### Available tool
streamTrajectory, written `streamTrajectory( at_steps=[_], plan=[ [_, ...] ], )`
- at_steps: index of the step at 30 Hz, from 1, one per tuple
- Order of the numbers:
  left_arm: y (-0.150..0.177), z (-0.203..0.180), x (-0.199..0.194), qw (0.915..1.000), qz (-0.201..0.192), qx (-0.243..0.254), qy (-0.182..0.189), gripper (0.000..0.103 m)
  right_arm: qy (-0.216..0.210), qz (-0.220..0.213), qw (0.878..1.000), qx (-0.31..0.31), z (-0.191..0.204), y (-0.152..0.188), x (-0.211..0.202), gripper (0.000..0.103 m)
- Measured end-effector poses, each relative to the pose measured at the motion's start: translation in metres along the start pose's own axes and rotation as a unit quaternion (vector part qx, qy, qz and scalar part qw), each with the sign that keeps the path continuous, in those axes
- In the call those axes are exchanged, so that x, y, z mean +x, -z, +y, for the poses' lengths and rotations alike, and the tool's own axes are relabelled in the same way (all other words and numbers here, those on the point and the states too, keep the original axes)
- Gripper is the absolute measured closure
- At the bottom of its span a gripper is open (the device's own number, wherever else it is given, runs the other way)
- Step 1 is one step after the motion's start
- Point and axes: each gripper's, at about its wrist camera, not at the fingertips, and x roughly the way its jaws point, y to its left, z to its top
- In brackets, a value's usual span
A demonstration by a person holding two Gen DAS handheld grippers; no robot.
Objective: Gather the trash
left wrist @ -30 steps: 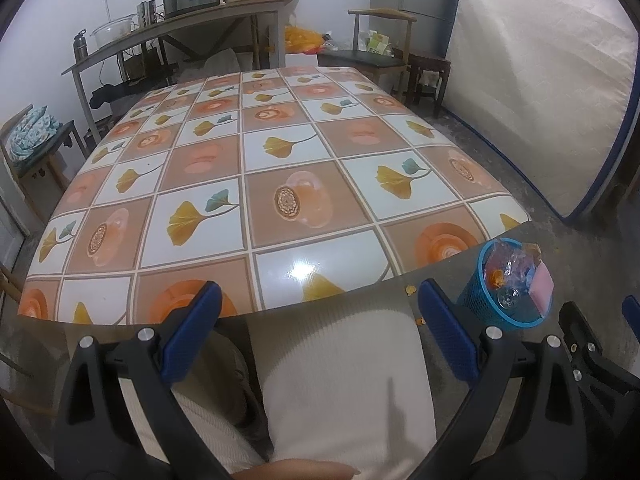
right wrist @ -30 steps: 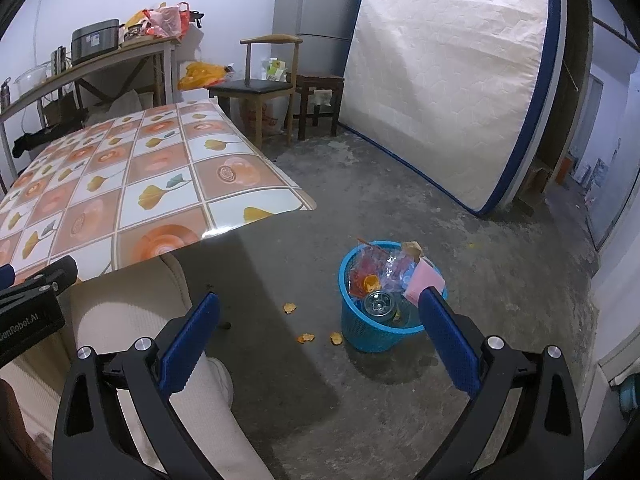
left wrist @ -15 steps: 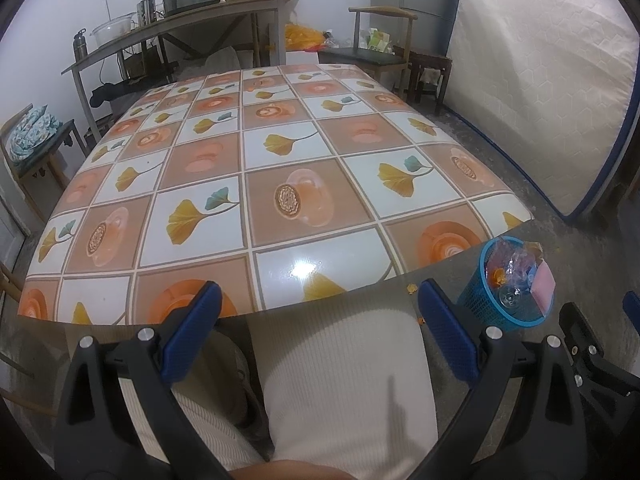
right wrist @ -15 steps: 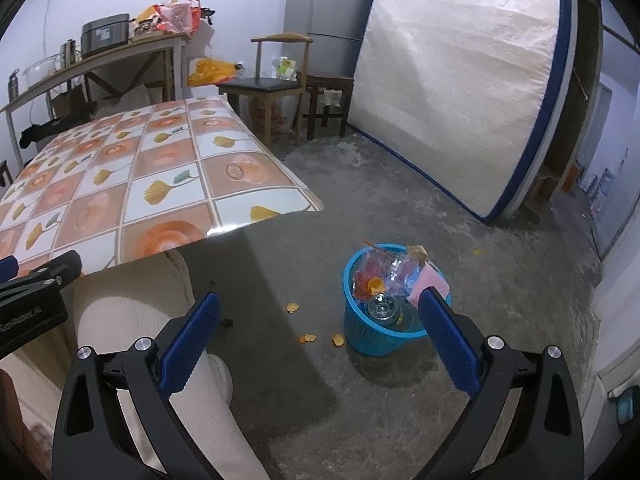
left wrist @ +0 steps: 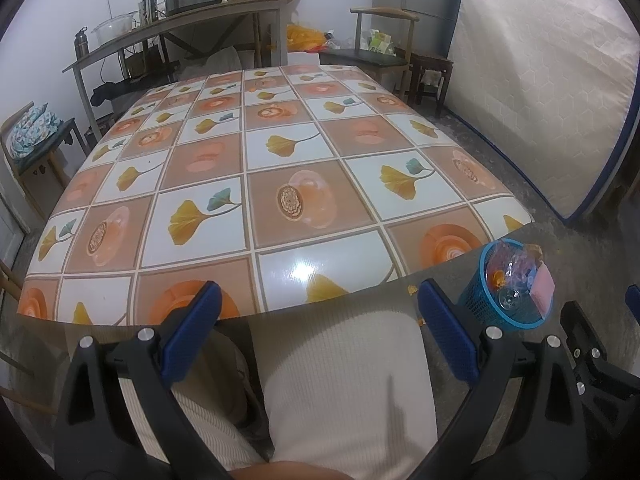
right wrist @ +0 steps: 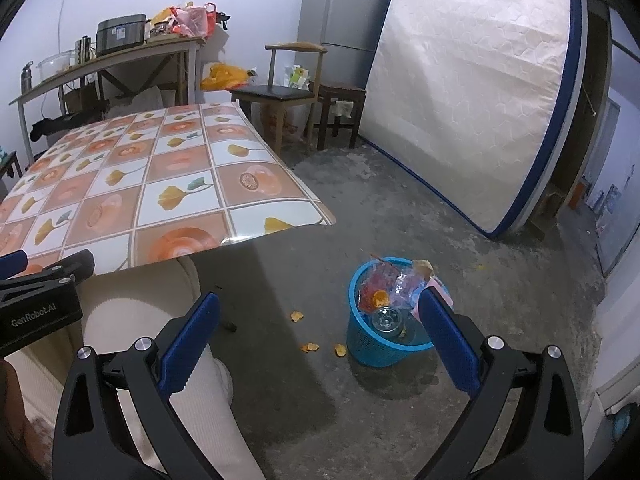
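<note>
Nearest the cameras, a seated person's legs in pale ribbed trousers [left wrist: 344,380] fill the bottom of both views. The left gripper [left wrist: 320,320] hangs above the lap with its blue-padded jaws spread wide and nothing between them; the right gripper [right wrist: 316,328] is likewise released and empty, aimed down at the floor to the person's right. Just beyond the knees, on the grey concrete floor [right wrist: 280,380], lie a few small orange scraps [right wrist: 310,347], loose and close to the base of a blue plastic waste basket [right wrist: 380,344]. The basket stands upright beside the table's near right corner and already holds crumpled clear wrappers, a pink piece and a round glass or metal item; what exactly they are is hard to tell. Ahead of the left gripper stretches the table [left wrist: 280,184], covered in a glossy cloth of orange and white squares with leaf prints, and no rubbish shows on it. Farther back stand a wooden chair [right wrist: 280,92], a long shelf with kitchenware, a fridge, and a mattress [right wrist: 472,96] leaning on the wall. The collecting looks nearly done: the floor scraps seem to be what remains, so the next move probably calls for lowering the right gripper to pinch one and carry it over the basket rim.
</note>
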Motion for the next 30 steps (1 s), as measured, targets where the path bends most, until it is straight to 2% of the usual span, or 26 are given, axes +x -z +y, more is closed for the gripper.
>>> streamTrajectory(
  at_steps=[16,30],
  plan=[
    [-0.002,-0.002,-0.012,0.9998,-0.022,-0.003,-0.003,0.008,-0.003,-0.014,1.0,0.001,0.0,-0.001,-0.009,0.006],
    [-0.005,-0.003,-0.013,0.9998,-0.021,-0.002,-0.002,0.008,-0.001,-0.017,1.0,0.003,-0.004,-0.002,-0.01,0.006]
  ],
)
